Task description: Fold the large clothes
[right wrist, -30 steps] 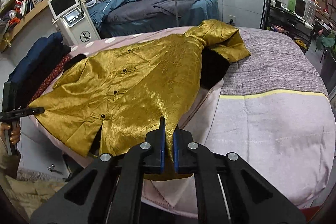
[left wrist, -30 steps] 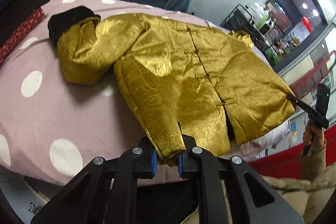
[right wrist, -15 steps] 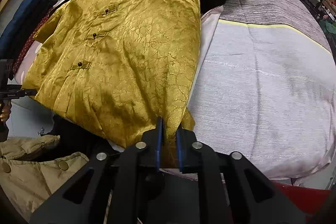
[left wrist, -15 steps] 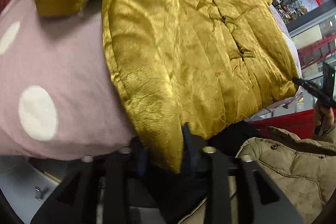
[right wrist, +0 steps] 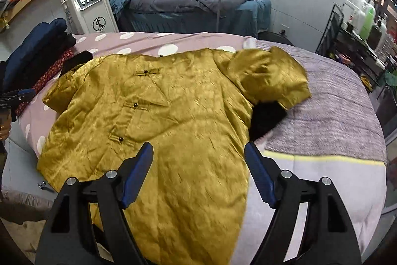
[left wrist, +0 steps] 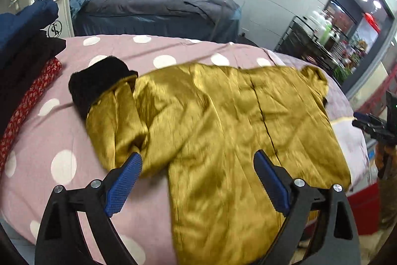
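Jacket (left wrist: 223, 131) lies spread flat on bed (left wrist: 49, 131), hem below both jaws. Left gripper (left wrist: 198, 173) and right gripper (right wrist: 198, 170) have just been opening, nothing between them: hem released, spreading done, folding next.

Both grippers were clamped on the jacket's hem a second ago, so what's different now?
Both let go. The left gripper and right gripper have just been opening and now stand wide, pulled back above the gold jacket, pads pressing nothing. The released hem lies on the bed. The jacket stays spread front up, sleeves folded in, and the folded pile is unmoved.
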The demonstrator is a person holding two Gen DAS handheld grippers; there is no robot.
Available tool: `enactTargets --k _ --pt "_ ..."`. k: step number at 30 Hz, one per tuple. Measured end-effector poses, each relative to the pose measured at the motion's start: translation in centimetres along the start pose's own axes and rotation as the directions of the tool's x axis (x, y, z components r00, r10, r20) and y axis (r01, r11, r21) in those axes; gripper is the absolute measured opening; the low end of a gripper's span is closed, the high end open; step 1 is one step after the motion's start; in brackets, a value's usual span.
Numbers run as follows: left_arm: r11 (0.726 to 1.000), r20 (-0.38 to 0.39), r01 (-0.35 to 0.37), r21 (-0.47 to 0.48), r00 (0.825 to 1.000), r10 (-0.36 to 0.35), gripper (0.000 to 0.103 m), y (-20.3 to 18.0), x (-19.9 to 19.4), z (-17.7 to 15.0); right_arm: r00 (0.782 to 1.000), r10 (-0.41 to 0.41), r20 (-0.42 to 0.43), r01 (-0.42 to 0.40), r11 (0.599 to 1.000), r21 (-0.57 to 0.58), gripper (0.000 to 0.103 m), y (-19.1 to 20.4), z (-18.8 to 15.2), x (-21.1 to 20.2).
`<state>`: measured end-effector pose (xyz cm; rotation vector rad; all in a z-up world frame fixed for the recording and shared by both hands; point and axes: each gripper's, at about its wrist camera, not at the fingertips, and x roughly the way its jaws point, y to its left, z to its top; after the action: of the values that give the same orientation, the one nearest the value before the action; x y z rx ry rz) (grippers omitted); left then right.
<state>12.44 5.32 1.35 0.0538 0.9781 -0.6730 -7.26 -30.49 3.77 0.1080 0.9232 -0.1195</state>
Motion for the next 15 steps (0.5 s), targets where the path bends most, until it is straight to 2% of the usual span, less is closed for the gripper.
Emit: enactTargets --k 5,7,11,15 --pt "1.0 -0.005 -0.01 -0.005 1.0 0.01 0.089 -0.1 4.9 6.0 0.999 0.005 -0.04 -0.007 0.998 -0.054 0.076 1.7 5.5 5.3" --pt "0.999 -0.013 -0.027 0.023 1.0 0.027 0.089 -0.4 6.8 8.3 0.998 -0.029 -0.061 0.025 0.997 -0.079 0.076 1.8 7.8 7.7" --pt "0.988 -0.039 -0.089 0.126 0.995 0.095 0.092 -1.0 10.9 12.5 0.995 -0.043 -0.086 0.035 0.995 -0.089 0.076 0.8 12.0 12.1" --pt "0.975 -0.094 -0.097 0.198 0.989 0.118 0.094 -1.8 15.4 15.0 0.99 0.004 -0.143 -0.011 0.999 -0.049 0.078 -0.2 15.6 17.2"
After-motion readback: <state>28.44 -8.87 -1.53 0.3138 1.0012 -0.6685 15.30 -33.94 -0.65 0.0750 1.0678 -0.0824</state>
